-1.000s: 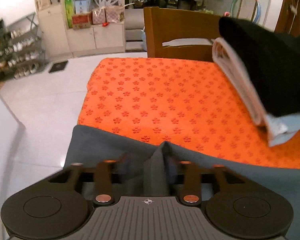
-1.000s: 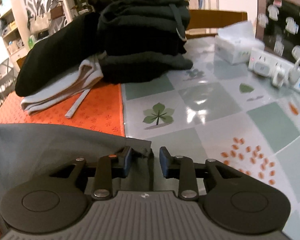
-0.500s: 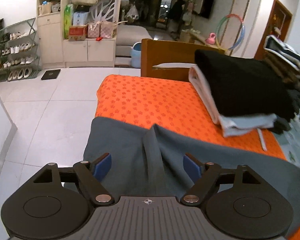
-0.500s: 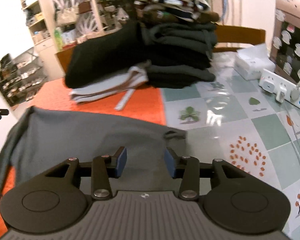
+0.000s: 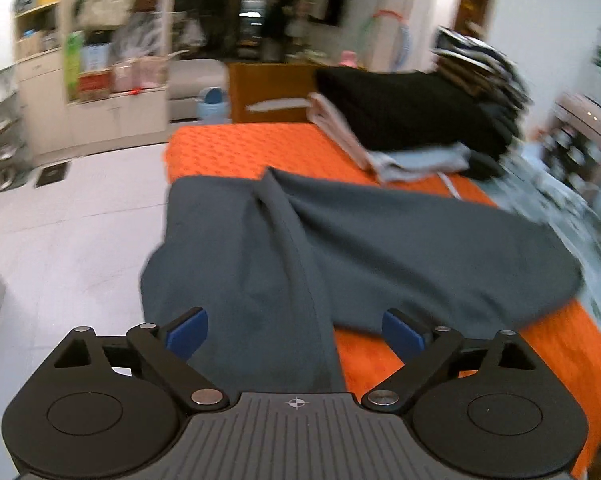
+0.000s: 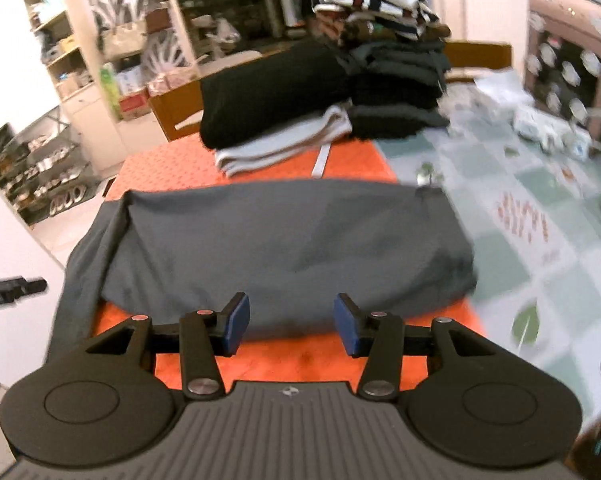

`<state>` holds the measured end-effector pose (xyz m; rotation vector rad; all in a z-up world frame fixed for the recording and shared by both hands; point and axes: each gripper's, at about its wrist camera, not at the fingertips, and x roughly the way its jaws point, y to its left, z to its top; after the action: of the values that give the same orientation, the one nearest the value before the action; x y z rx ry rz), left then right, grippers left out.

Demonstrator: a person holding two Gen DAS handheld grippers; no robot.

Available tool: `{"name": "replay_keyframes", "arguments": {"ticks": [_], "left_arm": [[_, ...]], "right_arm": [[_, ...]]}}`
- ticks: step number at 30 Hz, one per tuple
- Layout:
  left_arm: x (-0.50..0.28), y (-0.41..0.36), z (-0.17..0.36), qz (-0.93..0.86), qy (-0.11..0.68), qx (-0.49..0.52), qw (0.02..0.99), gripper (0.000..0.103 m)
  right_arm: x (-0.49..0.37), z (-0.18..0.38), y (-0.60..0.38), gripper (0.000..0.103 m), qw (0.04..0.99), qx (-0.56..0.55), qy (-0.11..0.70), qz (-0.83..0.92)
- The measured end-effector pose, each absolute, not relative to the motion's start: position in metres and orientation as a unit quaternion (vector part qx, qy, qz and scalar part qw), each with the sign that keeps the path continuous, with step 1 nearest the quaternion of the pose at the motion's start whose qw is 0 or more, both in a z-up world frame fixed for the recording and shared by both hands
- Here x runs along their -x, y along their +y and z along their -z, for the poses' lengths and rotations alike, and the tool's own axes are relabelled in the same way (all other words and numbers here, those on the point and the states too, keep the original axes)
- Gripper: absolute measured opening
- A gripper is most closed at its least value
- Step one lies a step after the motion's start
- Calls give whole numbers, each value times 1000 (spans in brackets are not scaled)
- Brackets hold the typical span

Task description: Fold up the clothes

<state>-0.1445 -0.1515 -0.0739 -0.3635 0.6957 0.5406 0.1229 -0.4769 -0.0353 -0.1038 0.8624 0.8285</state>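
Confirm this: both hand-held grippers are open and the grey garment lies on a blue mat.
Wrong on the colour alone. The mat under the grey garment is orange, as the right wrist view shows. The left hand-held gripper and right hand-held gripper are both open.

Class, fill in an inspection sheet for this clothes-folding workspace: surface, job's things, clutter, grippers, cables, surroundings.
Surface: orange mat over a leaf-patterned tablecloth.
Job's things: grey garment lying folded across the mat, its left end hanging over the table edge; stack of folded clothes behind it.
Clutter: tissue box, blurred.
Grippers: left hand-held gripper open, garment strip lying between its fingers; right hand-held gripper open, empty.
Cables: power strip with a white cable at the far right.
Surroundings: wooden chair, white shelving, shoe rack.
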Motion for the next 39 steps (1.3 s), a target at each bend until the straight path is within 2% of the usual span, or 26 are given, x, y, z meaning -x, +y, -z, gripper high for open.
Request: {"name": "replay_keyframes", "arguments": {"ticks": [5, 8, 12, 19, 21, 22, 23, 24, 25, 26, 27, 28, 35, 39], "left_arm": [[155, -160, 77, -231, 344, 172, 894, 95], [149, -165, 83, -229, 346, 172, 893, 95], [129, -173, 99, -243, 357, 152, 889, 95], [98, -184, 128, -278, 389, 88, 874, 86], [90, -186, 137, -286, 402, 67, 867, 79], [88, -186, 141, -291, 407, 57, 864, 71], [87, -182, 145, -293, 412, 55, 861, 59], [87, -179, 148, -294, 416, 52, 859, 52], [87, -176, 151, -295, 421, 49, 856, 38], [90, -171, 150, -281, 414, 57, 864, 20], [94, -165, 148, -266, 408, 65, 871, 9], [96, -161, 145, -255, 403, 69, 876, 6], [138, -82, 99, -121, 375, 142, 908, 5], [159, -26, 75, -72, 372, 148, 914, 5]], "right_arm": [[-60, 32, -469, 53, 829, 30, 407, -384], [-31, 29, -465, 59, 831, 27, 400, -385], [4, 28, -461, 60, 836, 18, 393, -383], [28, 32, -458, 59, 836, 10, 402, -374], [32, 33, -456, 59, 837, 12, 403, -368], [34, 33, -455, 59, 838, 14, 404, -366], [36, 33, -454, 59, 839, 15, 405, -363], [38, 34, -453, 59, 840, 16, 406, -360], [41, 34, -451, 59, 842, 15, 407, -353], [42, 34, -449, 59, 844, 15, 408, -349], [46, 34, -446, 59, 847, 13, 408, -341], [49, 34, -443, 59, 850, 12, 408, -333], [92, 38, -401, 59, 879, -5, 405, -249], [120, 37, -377, 59, 894, -46, 397, -203]]}}
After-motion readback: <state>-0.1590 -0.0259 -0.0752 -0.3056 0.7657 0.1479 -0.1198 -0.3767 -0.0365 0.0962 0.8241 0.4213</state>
